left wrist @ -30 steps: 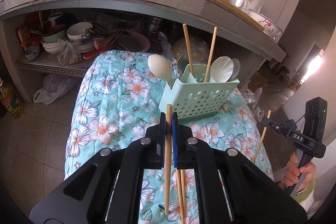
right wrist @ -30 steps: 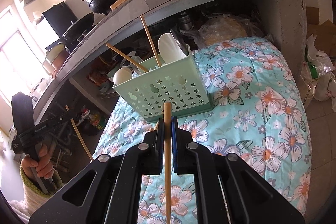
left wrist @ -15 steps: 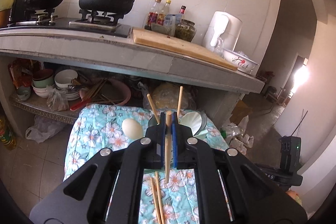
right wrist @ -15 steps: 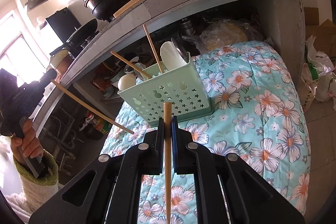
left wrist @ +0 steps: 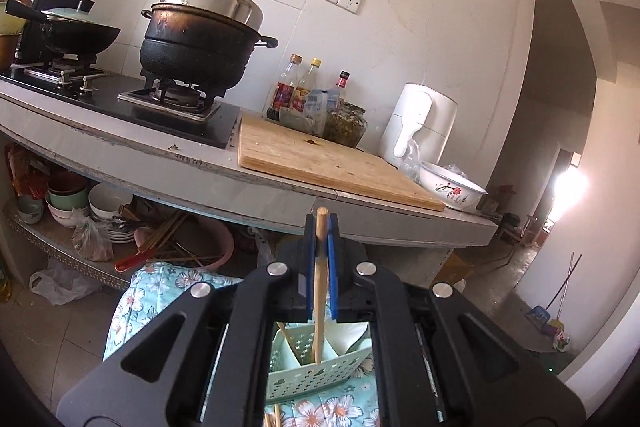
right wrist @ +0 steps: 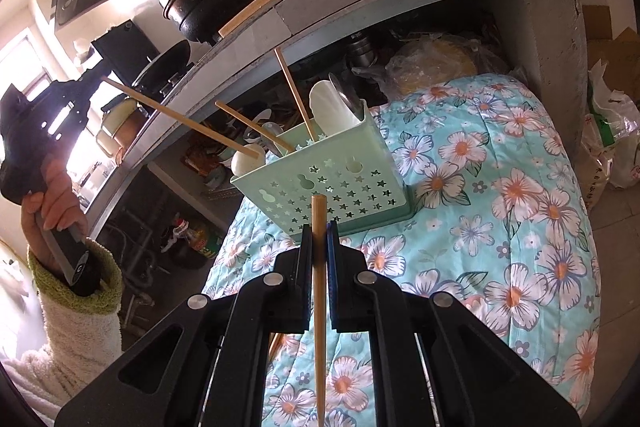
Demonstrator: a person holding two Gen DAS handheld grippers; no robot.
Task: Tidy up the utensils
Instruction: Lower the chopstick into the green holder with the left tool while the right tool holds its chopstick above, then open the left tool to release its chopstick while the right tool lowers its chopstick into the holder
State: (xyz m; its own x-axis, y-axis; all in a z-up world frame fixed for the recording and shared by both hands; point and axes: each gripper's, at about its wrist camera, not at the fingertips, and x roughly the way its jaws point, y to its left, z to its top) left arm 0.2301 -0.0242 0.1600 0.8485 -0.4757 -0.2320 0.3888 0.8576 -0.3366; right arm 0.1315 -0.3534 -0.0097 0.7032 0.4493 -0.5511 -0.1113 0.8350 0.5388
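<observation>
Left hand-held gripper [left wrist: 320, 259] is clamped tight on a wooden chopstick [left wrist: 319, 291], jaws pinching it near the upper end, so the stick hangs down with its tip poised inside the mint-green utensil caddy [left wrist: 316, 367] on the floral quilt [left wrist: 152, 291]. In the right wrist view that same chopstick slants across from the person's hand [right wrist: 48, 195] toward the caddy. The right hand-held gripper [right wrist: 319, 255] is closed just as firmly on a second chopstick [right wrist: 319, 307], held near its top and parked just in front of the caddy's star-punched wall.

These sticks look light, stiff and smooth; I'd judge a pinch near one end gives good reach but lets the long free end swing, so a grip nearer the middle would steady it. The caddy seems light plastic and could tip if nudged.

Hard to read: which compartment the left stick's tip sits over, since the jaws hide most of the caddy. The right stick's lower end runs out of frame. Two white spoons [right wrist: 332, 107] and more chopsticks already stand inside.
</observation>
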